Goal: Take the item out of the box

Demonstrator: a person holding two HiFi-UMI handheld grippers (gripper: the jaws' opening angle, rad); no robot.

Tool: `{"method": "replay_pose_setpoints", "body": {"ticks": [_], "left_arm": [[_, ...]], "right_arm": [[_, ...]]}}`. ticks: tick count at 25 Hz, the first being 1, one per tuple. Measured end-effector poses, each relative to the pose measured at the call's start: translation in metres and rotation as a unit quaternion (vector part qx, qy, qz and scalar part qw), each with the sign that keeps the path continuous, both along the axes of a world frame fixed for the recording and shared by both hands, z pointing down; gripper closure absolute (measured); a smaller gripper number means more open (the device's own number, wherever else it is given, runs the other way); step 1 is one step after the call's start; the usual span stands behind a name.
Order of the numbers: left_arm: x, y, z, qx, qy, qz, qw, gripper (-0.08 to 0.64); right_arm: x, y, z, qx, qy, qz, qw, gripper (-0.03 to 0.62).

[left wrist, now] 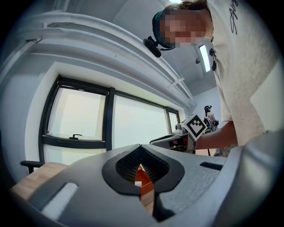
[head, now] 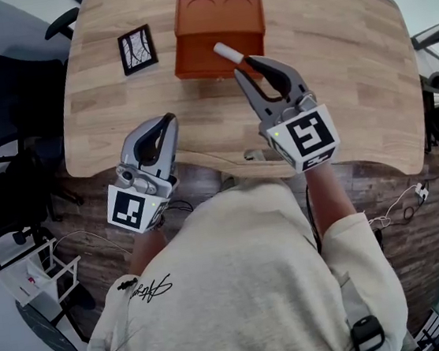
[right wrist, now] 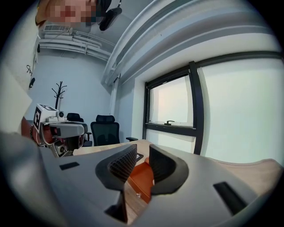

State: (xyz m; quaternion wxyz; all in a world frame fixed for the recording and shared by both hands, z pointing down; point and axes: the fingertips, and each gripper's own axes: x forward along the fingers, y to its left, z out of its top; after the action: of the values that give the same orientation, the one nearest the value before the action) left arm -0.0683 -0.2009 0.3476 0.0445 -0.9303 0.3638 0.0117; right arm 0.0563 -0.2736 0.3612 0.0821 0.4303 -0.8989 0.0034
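Jaws, right gripper (head: 250,63): apart, gripping nothing
Jaws, left gripper (head: 168,121): closed, empty
White cylinder (head: 227,51): at orange box (head: 203,53) front edge, just beside right gripper tips

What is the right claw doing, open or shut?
Open. In the right gripper view, the right gripper has a gap between its jaws, and the orange box shows through it.

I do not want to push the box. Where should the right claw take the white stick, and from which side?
Probably its near end, coming from the table's near edge. The white stick lies slanted across the front rim of the orange box, so that end looks free, and the open right claw points at it.
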Motion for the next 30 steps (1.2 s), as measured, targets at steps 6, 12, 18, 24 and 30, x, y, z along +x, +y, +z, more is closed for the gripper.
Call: {"method": "replay_pose_setpoints", "body": {"ticks": [6, 12, 18, 24, 30], "left_arm": [[-0.002, -0.005, 0.003, -0.005, 0.003, -0.005, 1.0000, 0.557], [-0.003, -0.008, 0.004, -0.005, 0.000, -0.005, 1.0000, 0.557], [-0.004, -0.010, 0.007, -0.009, -0.003, -0.010, 0.9999, 0.557], [-0.010, -0.013, 0.010, -0.013, -0.004, -0.018, 0.9997, 0.557], [-0.012, -0.015, 0.012, -0.015, -0.008, -0.024, 0.9996, 0.557]], "right_arm": [[0.000, -0.015, 0.013, -0.009, 0.013, -0.006, 1.000, 0.505], [-0.002, -0.031, 0.036, -0.031, 0.031, -0.012, 0.999, 0.486], [-0.003, -0.044, 0.056, -0.052, 0.050, -0.019, 0.997, 0.477], [-0.006, -0.059, 0.077, -0.070, 0.068, -0.028, 0.995, 0.474], [-0.009, -0.067, 0.094, -0.092, 0.085, -0.037, 0.991, 0.474]]}}
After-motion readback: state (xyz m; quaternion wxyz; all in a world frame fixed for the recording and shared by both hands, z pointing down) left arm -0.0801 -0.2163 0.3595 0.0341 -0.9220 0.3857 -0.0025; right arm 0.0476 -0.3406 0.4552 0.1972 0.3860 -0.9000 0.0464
